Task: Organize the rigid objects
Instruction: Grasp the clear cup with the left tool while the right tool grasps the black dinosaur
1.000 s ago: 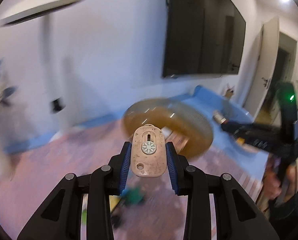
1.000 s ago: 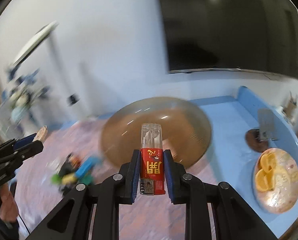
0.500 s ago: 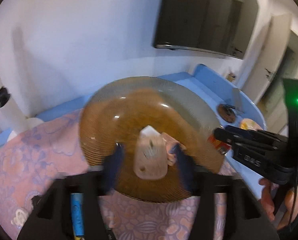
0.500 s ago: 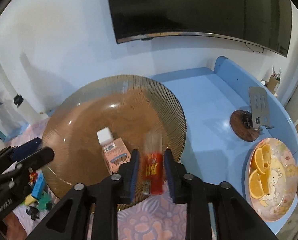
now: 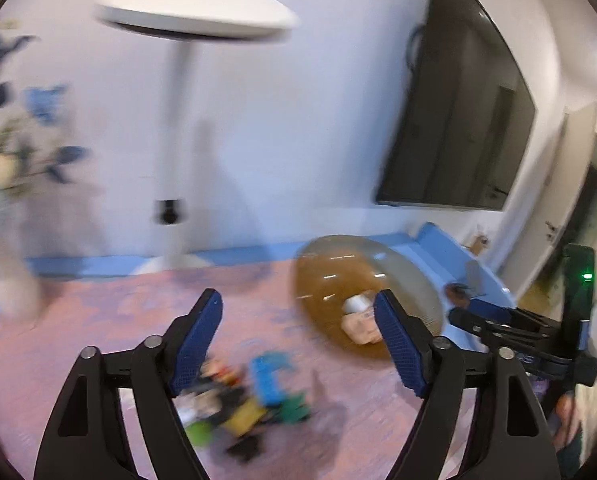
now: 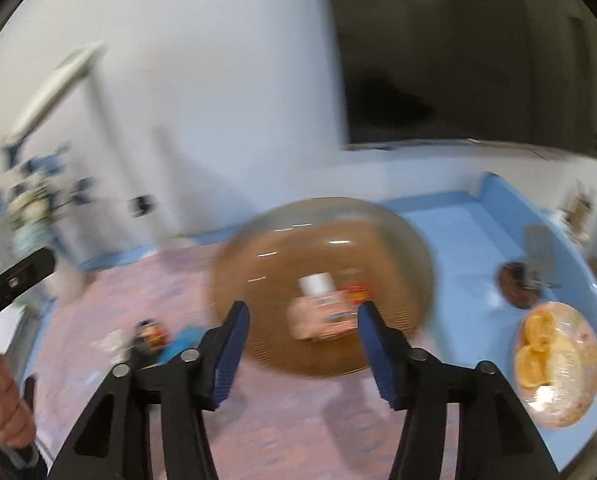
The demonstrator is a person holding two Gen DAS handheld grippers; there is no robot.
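Right wrist view gives me the round amber ribbed glass plate (image 6: 322, 236) at twelve o'clock, just past my right gripper (image 6: 300, 354). On the plate lie a white plug-shaped block (image 6: 316, 283), a pale pink box with printing (image 6: 322, 318) touching it on the near side, and a red-labelled lighter (image 6: 356, 290) at the box's two o'clock; all are blurred, so I cannot read the details. My right gripper's blue-padded jaws are opening with nothing between them; the plate's load only shows through the gap.

Left wrist view puts the same plate (image 5: 330, 272) at two o'clock, with the white block (image 5: 356, 304) and pink box (image 5: 358, 326) on it. My left gripper (image 5: 298, 344) is opening too, jaws wide apart and empty. Below that gap, at six o'clock, sits a smeared heap of small coloured toys (image 5: 254, 396), blue, green, yellow and black, on the pink floral cloth (image 5: 98, 320) that covers the blue counter (image 5: 438, 248).

At the plate's four o'clock in the right view stand a dark round coaster with a grey stand (image 6: 526, 276) and a flowered plate of orange slices (image 6: 554, 364). A black wall screen (image 6: 470, 60) hangs above; a white lamp (image 5: 190, 16) stands at eleven o'clock in the left view.
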